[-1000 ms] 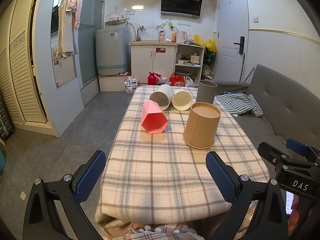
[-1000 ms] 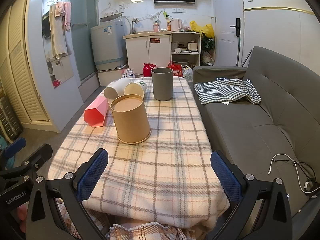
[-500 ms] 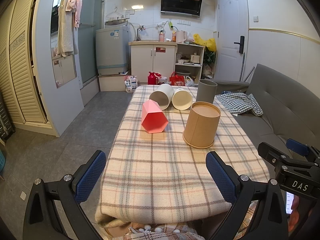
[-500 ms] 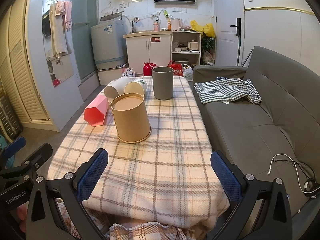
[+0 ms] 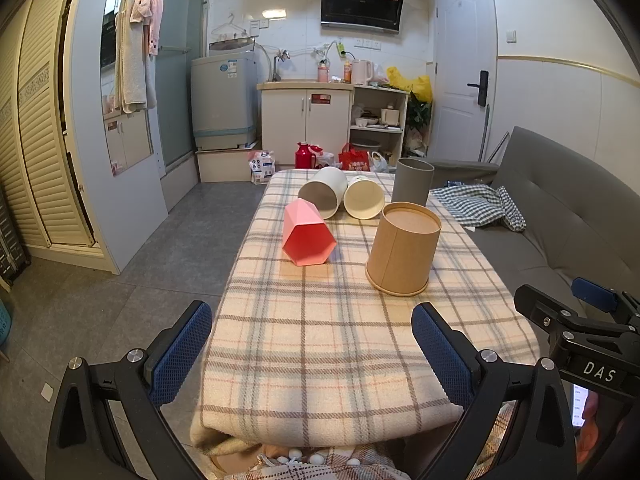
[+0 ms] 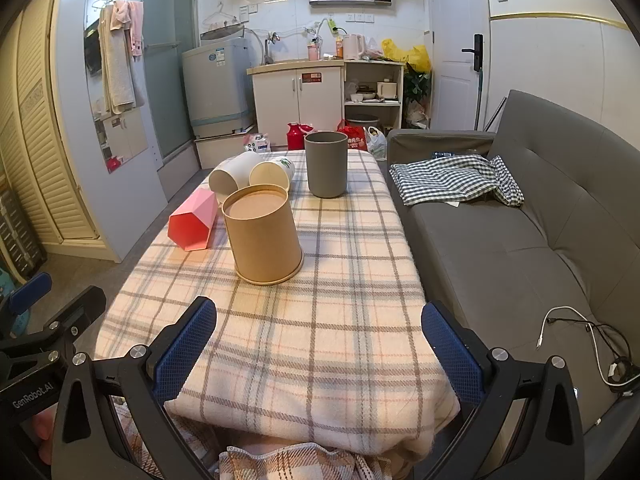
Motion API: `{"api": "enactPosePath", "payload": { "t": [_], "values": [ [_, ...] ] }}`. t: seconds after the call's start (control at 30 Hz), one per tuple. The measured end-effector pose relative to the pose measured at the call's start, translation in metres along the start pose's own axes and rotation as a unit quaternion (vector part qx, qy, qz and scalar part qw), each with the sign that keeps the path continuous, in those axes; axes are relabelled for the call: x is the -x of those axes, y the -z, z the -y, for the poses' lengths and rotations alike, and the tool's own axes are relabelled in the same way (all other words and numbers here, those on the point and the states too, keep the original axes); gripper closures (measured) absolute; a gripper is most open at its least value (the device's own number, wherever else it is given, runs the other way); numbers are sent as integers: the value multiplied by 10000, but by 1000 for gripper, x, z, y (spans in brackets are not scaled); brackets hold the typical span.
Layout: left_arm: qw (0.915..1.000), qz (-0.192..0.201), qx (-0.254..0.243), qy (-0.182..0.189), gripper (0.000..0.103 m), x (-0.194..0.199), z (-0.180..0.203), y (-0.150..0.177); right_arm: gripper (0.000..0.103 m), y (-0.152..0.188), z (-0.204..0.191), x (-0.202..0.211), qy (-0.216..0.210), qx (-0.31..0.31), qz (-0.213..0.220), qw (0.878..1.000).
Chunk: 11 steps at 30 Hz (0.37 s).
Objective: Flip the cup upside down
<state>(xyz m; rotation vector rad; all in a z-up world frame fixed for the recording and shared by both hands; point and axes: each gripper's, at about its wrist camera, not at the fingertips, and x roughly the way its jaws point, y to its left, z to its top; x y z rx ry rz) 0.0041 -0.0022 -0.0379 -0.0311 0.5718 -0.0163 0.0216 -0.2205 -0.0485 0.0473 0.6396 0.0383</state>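
While both pairs of fingers (image 5: 182, 344) (image 6: 450, 344) stand spread, the upturned brown cup (image 5: 403, 254) sits well ahead of them.

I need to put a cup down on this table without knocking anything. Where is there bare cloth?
Bare cloth runs from the tan cup to the table's near edge, and along the sofa side past the gray cup. The far left corner is crowded: pink cup, two white cups lying touching.
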Motion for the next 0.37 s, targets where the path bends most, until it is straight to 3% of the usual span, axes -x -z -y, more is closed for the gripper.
{"api": "enactPosePath", "payload": {
  "t": [0.37],
  "values": [
    [10000,-1,-4,5,0,0,0,0,0,5,-1,0,-2,2,-25,10000]
  ]
}}
